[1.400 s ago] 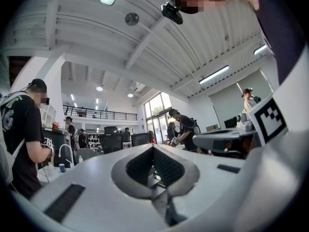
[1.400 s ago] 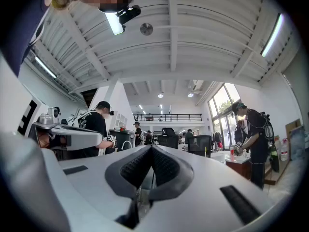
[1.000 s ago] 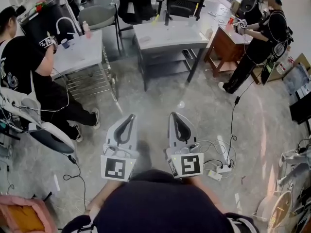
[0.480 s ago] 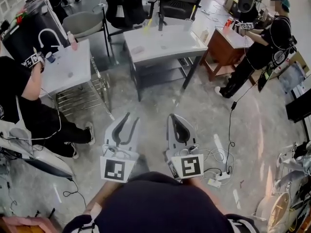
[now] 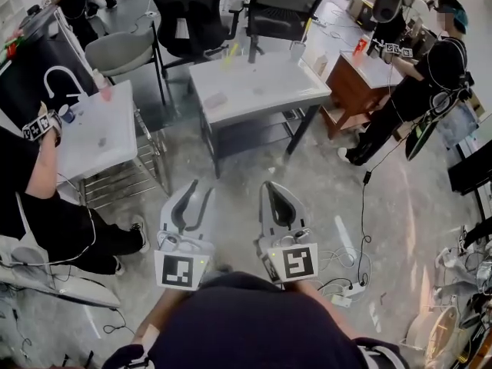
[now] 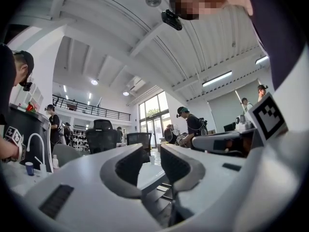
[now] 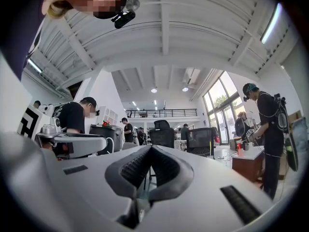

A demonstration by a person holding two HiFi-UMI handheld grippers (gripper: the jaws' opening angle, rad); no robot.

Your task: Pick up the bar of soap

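A small pale bar (image 5: 214,98), seemingly the soap, lies on the grey table (image 5: 284,83) ahead in the head view. Both grippers are held out level over the floor, well short of that table. My left gripper (image 5: 201,188) is open; its jaws have just been opening and nothing is between them. In the left gripper view (image 6: 152,149) the gap frames the table's far edge (image 6: 147,170). My right gripper (image 5: 268,184) is shut with nothing in it, its ribbed pads meeting in the right gripper view (image 7: 151,148).
A white sink stand (image 5: 100,133) with a faucet is at the left, a person's arm over it. Black office chairs (image 5: 184,10) stand behind the grey table. A brown desk (image 5: 357,75) and a standing person (image 5: 427,71) are at the right. Cables and a power strip (image 5: 346,287) lie on the floor.
The left jaws went from shut to open. Both grippers and the view moved forward, so the grey table and the sink stand sit closer and lower in the head view.
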